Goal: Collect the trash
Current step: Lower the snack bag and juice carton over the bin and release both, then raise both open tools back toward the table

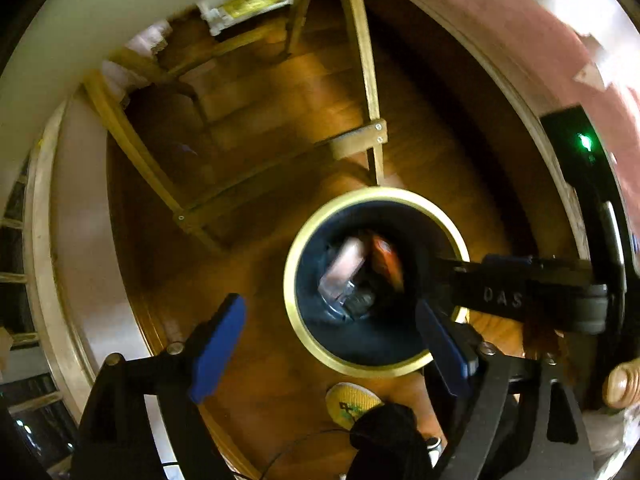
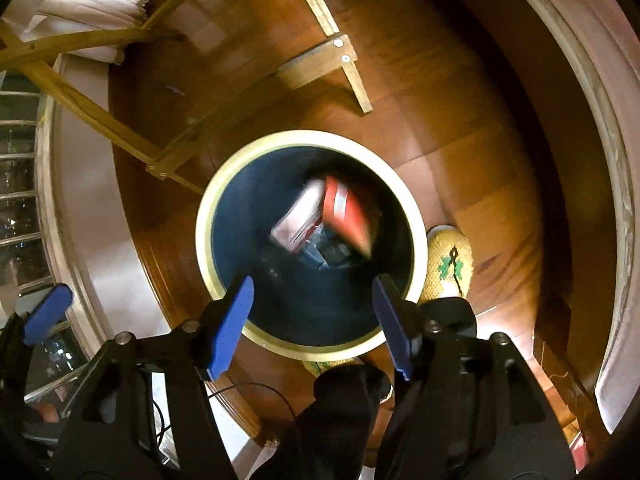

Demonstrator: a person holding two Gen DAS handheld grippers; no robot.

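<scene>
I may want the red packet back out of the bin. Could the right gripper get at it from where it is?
Probably yes. The right gripper is open above the bin, whose mouth is uncovered, and the red packet lies on top beside a pale wrapper. It sits deep, though.

Wooden frame (image 2: 320, 60), yellow slipper (image 2: 450, 264), wood floor (image 2: 460, 128)

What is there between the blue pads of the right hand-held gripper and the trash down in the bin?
Nothing solid: in the right wrist view the right hand-held gripper stands open above the bin, with only air and dark inner wall before the packets.
</scene>
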